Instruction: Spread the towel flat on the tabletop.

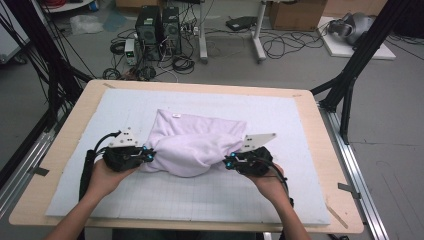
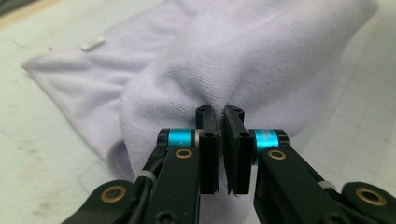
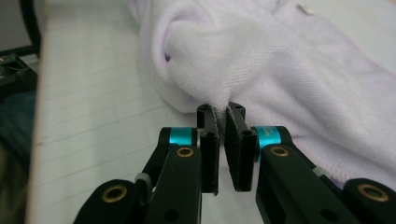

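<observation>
Towel [image 1: 192, 142] folds hiding pinched fingers' [image 2: 208, 140] tips

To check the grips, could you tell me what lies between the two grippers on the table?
The bunched pale lilac towel spans the whole stretch in the high view, pinched at one end by the left gripper and at the other by the right gripper.

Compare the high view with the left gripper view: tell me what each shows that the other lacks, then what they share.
High view alone: both hands, the right gripper shut on the towel's right end, the wooden table edge, computers on the floor. Left gripper view alone: close up, cloth pinched between the black pads, and a small white tag near the far hem. Both: the lilac towel, the left gripper shut on it, the pale mat.
</observation>
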`<state>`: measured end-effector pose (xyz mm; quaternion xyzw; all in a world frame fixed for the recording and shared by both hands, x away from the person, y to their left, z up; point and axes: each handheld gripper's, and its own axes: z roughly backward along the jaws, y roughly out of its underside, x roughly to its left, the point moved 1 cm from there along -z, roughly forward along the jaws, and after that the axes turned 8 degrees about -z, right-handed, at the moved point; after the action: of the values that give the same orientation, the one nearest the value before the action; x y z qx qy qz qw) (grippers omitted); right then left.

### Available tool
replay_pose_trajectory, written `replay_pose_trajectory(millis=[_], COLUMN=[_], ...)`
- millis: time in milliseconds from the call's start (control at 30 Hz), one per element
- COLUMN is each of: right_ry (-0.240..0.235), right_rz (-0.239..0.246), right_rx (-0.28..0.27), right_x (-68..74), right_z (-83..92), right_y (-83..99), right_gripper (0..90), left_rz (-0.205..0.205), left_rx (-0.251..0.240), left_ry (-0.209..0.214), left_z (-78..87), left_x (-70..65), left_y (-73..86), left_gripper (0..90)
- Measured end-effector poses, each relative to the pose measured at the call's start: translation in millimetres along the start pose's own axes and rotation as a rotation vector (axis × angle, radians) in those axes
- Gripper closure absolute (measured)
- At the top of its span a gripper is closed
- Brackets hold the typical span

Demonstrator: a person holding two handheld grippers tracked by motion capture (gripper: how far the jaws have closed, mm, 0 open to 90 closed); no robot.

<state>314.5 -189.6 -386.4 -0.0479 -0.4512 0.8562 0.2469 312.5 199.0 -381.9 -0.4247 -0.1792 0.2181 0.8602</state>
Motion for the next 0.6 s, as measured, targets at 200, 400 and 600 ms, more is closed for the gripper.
replay_pose_trajectory(millis=[200,400,600], right_ry=[0.043,0.139,0.18], right_rz=[0.026,-0.038,-0.144], right_rx=[-0.03,0.002,0.057], right_x=[-0.7,-42.7,-89.7], right_z=[40.0,22.6,-12.8], right_y=[-14.3,-27.3,-19.9], right_gripper=[85.0,84.9,79.0], left_rz=[-0.033,0.028,0.094], left_rx=[-0.032,0.021,0.099], left_ry=[-0.03,-0.122,-0.142], left_z=[8.9,-39.7,-80.4], left_x=[3.7,33.8,56.0], left_y=[-20.1,-28.3,-14.6], left_gripper=[85.0,84.6,82.1])
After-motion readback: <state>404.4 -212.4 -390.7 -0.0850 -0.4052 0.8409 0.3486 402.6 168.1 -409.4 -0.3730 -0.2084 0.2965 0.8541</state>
